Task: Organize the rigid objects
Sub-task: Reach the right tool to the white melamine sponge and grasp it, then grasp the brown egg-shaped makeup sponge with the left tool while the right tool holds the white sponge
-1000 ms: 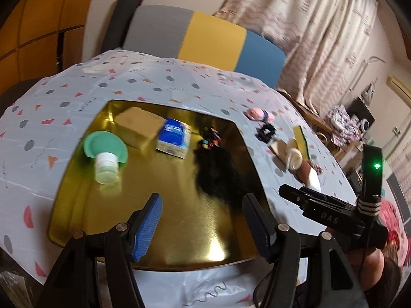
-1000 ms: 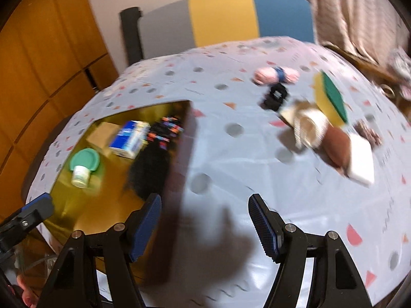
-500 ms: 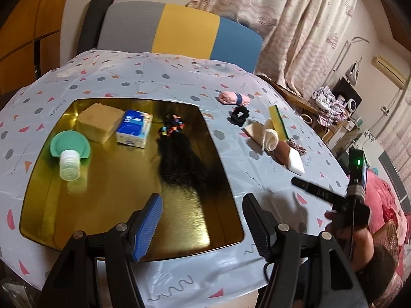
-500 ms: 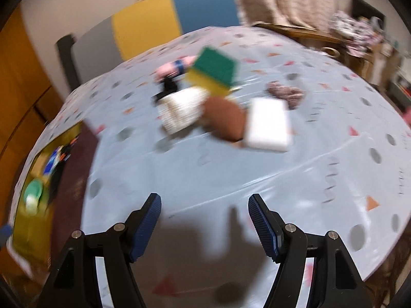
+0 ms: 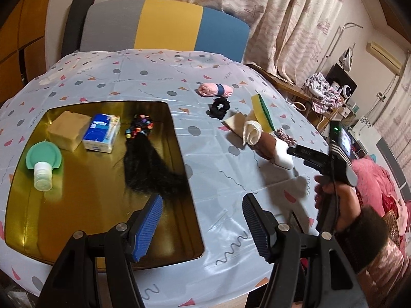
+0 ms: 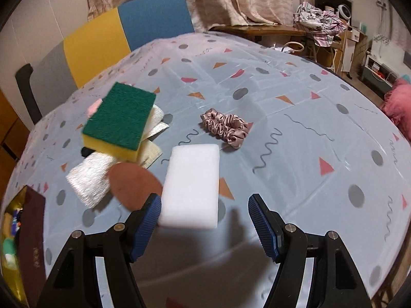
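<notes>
On the gold tray (image 5: 77,220) at the left of the patterned tablecloth (image 5: 154,82) lie five things: one tan block (image 5: 67,129), one blue tissue pack (image 5: 102,133), one green-capped bottle (image 5: 43,164) on its side, one bunch of coloured hair ties (image 5: 138,125), and one black hairpiece (image 5: 151,172) trailing toward the tray's near edge. Right of the tray, on the cloth, sit one pink roll (image 5: 215,89), one black scrunchie (image 5: 219,107), one green-and-yellow sponge (image 6: 119,120), one white rolled cloth (image 6: 90,179), one brown oval piece (image 6: 134,184), one white foam block (image 6: 191,187) and one mauve scrunchie (image 6: 226,127). The sponge rests tilted on top of the cloths, and the brown piece touches the white block's left side.

The left gripper (image 5: 200,220) points down over the tray's right rim, its jaws apart with nothing between them. The right gripper (image 6: 205,220) is angled down at the white foam block, whose near end lies between the spread jaws; the left finger (image 6: 146,223) looks just beside the block, the right one clear of it, so nothing is clamped. In the left wrist view, a hand (image 5: 336,197) in a dark fuzzy cuff holds that gripper's handle beyond the table's right side.
</notes>
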`<state>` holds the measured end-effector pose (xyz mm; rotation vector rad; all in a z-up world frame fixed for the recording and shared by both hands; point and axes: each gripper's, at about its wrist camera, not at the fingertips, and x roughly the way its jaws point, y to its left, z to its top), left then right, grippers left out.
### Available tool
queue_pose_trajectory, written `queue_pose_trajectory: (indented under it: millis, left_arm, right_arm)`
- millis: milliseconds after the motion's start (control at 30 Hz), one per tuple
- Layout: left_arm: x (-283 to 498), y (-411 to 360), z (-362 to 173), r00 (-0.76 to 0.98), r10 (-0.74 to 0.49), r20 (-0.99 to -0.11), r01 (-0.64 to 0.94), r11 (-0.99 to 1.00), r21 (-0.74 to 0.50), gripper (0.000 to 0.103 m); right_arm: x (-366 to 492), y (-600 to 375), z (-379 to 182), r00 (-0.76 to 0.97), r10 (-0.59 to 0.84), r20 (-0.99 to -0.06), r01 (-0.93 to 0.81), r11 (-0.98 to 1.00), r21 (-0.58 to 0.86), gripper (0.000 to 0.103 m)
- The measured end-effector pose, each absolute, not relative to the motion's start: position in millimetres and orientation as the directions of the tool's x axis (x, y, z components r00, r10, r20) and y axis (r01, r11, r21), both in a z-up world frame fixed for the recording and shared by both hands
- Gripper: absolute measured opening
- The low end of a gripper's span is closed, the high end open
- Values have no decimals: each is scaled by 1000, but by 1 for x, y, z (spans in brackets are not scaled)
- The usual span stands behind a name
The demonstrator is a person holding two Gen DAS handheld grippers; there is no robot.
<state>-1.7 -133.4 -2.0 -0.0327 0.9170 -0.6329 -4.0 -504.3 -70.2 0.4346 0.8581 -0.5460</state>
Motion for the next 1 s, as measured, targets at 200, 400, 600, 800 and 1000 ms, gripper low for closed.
queue_pose_trajectory:
  millis: [200,400,600,800,1000]
  left_arm:
    - [-2,-149,-2,425,-514,-745,514,814,-269,66]
    - [-1,-159,-4,415,-510,-753,527,810,-258,66]
    - [0,-165,-8,401,-507,-763,526,810,-261,66]
    - [2,-176,-11,390,-507,-769,537,803,-258,66]
    - [5,-195,-13,366,-518,-773,547,792,-272,66]
  right_arm:
    - [22,-514,-86,513,-229,-827,591,793,147,71]
    - [40,-521,-94,491,-219,-843,587,798,134,71]
    - [49,-512,-94,502,-209,-839,483,873,72,55]
    - [19,-488,-74,564,-122,-817,388,912,132,55]
    - [-8,-494,-65,611,-182,-770,430,894,129,55]
